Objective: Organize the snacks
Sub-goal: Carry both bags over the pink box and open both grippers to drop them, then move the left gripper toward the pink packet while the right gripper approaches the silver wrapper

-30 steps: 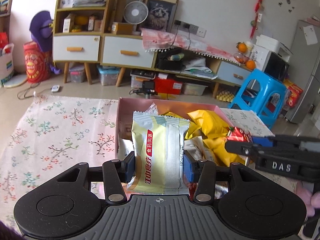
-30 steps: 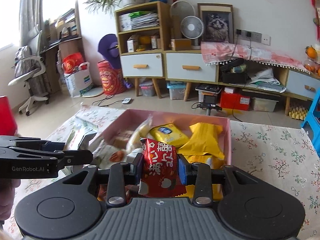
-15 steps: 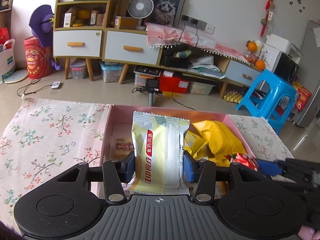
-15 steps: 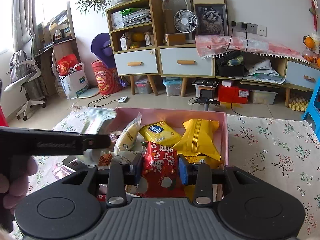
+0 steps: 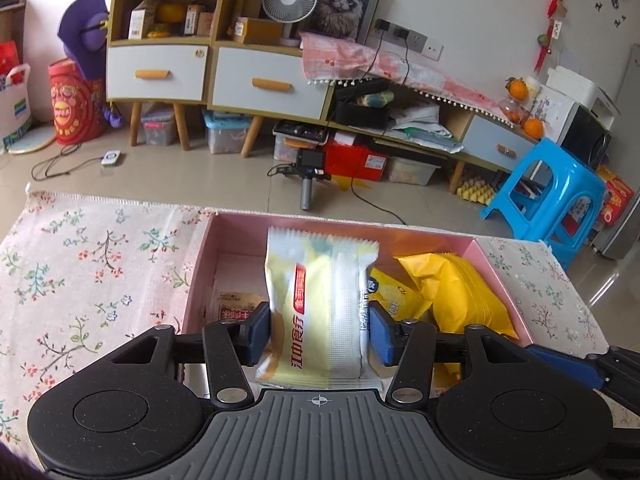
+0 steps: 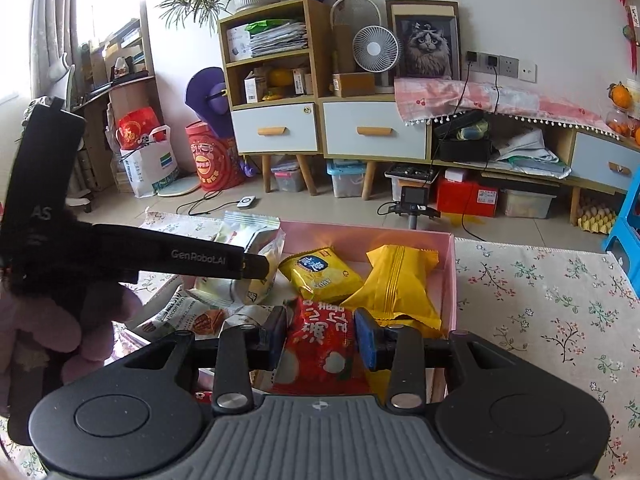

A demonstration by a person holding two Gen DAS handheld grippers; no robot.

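Both tongs were releasing over the pink box (image 5: 200, 264) on the floral-clothed bench (image 5: 80, 264). Left tongs (image 5: 319, 332): jaws opening, pale yellow packet (image 5: 320, 300) between the pads, the right pad apparently just clear of it. Right tongs (image 6: 321, 338): jaws opening around the red packet (image 6: 320, 344), pads near or barely touching.

Progress, as I judged it: well along. Yellow bags (image 6: 394, 284) already lay in the box; these two remained to drop.

Pale packet stood upright, long axis vertical, serrated end up. Red packet likewise stood roughly upright.
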